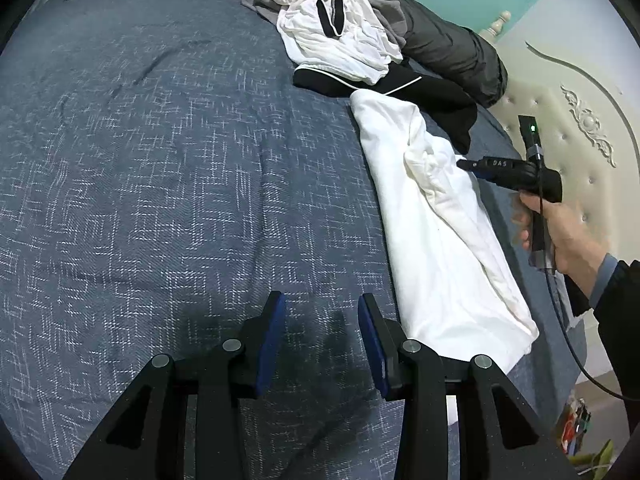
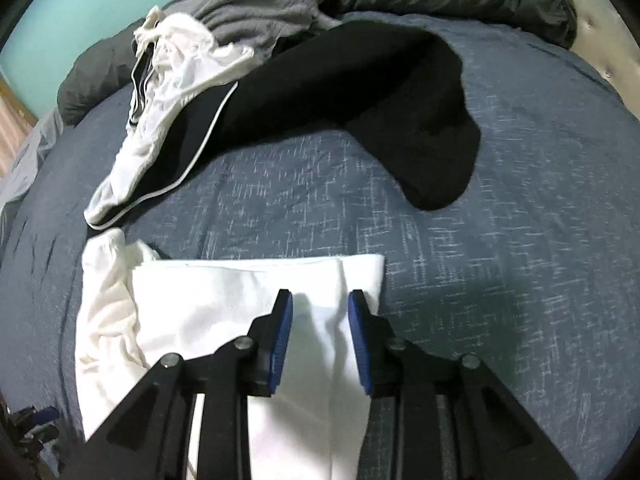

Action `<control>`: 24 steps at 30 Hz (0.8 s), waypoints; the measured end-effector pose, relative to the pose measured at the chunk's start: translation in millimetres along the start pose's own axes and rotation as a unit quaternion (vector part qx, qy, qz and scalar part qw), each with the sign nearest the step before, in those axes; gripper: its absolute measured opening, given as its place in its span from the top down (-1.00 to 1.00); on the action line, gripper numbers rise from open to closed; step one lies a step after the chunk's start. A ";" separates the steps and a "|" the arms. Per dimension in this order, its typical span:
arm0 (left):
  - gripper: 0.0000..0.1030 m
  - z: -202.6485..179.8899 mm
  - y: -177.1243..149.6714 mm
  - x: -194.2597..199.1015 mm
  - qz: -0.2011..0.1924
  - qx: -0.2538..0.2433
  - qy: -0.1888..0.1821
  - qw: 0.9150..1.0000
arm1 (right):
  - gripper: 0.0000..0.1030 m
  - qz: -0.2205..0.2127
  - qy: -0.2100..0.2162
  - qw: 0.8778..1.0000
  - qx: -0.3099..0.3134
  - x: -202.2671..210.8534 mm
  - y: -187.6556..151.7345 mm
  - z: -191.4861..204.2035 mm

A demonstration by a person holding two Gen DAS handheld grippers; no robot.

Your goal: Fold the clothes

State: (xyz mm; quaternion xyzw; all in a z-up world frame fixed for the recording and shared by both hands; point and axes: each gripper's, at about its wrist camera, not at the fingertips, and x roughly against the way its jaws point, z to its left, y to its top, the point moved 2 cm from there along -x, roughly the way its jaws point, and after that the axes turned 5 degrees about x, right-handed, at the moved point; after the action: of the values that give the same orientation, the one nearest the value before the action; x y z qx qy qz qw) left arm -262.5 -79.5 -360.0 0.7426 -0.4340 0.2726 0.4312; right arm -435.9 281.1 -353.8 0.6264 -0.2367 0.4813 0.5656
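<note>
A folded white garment [image 1: 440,240] lies along the right side of the blue bedspread [image 1: 160,160]. In the right wrist view the same white garment [image 2: 224,304] sits under my right gripper [image 2: 320,296]. Its blue pads stand apart above the cloth's right edge and do not pinch it. In the left wrist view a person's hand holds the right gripper [image 1: 464,165] over the garment's far end. My left gripper [image 1: 321,298] is open over bare bedspread, just left of the garment's near end, with nothing between its fingers.
A black garment with white piping [image 2: 360,92] and a crumpled white garment with black trim [image 2: 172,76] lie beyond the folded one. A grey garment [image 2: 256,8] and a dark quilt [image 1: 452,48] are bunched at the far edge. A cream headboard [image 1: 560,120] stands to the right.
</note>
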 end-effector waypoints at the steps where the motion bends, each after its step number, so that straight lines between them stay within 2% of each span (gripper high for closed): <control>1: 0.21 0.4 -0.1 -0.5 0.001 0.001 0.000 1.000 | 0.85 0.000 -0.004 1.000 0.003 -0.9 0.0 0.4; 2: 0.21 0.5 -0.4 -0.9 0.001 0.001 0.000 1.000 | 0.93 0.000 -0.008 1.000 0.007 -1.7 -0.1 0.9; 4: 0.21 0.0 -1.2 -1.0 0.001 0.000 0.000 1.000 | 0.95 -0.031 -0.016 0.999 -0.002 8.8 1.3 -2.6; 7: 0.21 -0.4 -3.0 -0.9 0.001 -0.001 0.000 1.000 | 0.95 -0.046 -0.036 0.998 -0.006 15.2 3.2 -9.0; 11: 0.21 0.5 -3.0 -0.9 0.002 -0.002 -0.001 1.000 | 0.95 -0.018 -0.050 0.999 -0.013 2.6 1.0 -14.4; 13: 0.21 0.6 -2.3 -0.3 0.002 -0.002 -0.002 1.000 | 0.95 -0.020 -0.061 0.998 -0.007 1.7 2.5 -14.6; 17: 0.21 0.4 -1.2 1.8 0.000 0.000 -0.004 1.000 | 0.91 -0.041 -0.114 0.992 -0.022 20.0 6.5 -23.7; 20: 0.21 0.0 -0.8 3.9 -0.003 0.002 -0.005 1.000 | 0.91 -0.067 -0.072 0.995 -0.013 45.0 5.4 -11.1; 22: 0.21 -0.7 -1.4 5.0 -0.004 0.002 -0.006 1.000 | 0.90 -0.062 -0.025 0.998 0.016 56.2 -2.1 15.3; 24: 0.21 -2.2 -1.9 5.8 -0.006 0.001 -0.006 1.000 | 0.71 -0.051 0.025 0.997 0.048 66.4 -11.3 45.3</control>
State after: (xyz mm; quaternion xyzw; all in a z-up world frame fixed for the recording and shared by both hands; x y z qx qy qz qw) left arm -258.1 -79.4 -355.2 0.7468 -0.4322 0.2662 0.4298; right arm -383.0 258.0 -296.7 0.6521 -0.1666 0.4781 0.5642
